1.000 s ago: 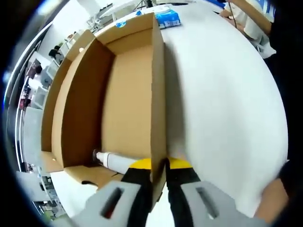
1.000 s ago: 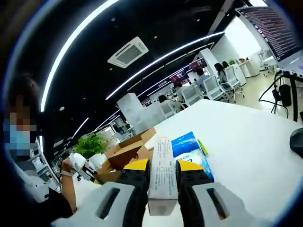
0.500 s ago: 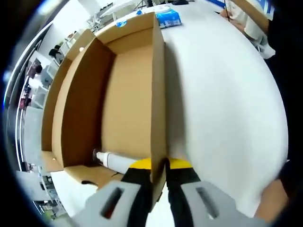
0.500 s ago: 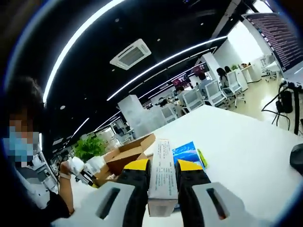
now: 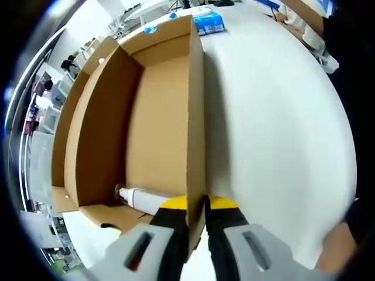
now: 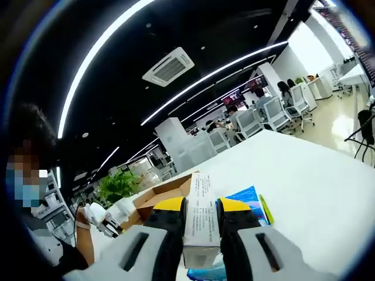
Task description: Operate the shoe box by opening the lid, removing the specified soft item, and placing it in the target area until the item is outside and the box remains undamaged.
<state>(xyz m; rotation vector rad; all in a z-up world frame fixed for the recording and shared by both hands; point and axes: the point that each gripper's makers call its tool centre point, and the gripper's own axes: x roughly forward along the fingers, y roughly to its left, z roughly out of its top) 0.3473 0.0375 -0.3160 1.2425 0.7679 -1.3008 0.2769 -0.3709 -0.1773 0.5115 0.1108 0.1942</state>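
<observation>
White carton [image 6: 201, 216] between right claw [image 6: 201, 218] jaws

in the left gripper view the open shoe box [image 5: 158, 134] is lying on the table [image 5: 275, 134], running from 6 o'clock up toward 12, with the left gripper [image 5: 196, 211] closing on its right wall at 6 o'clock and a tube [image 5: 143, 200] lying inside at 7 o'clock. a packet [image 5: 208, 23] is sitting on the table beyond the box's far end at 12 o'clock. in the right gripper view the right gripper [image 6: 200, 216] is pinching a small carton [image 6: 200, 219] at 6 o'clock, with the box [image 6: 164, 196] lying behind it toward 10 o'clock and the packet [image 6: 252, 199] just behind toward 3 o'clock.
</observation>
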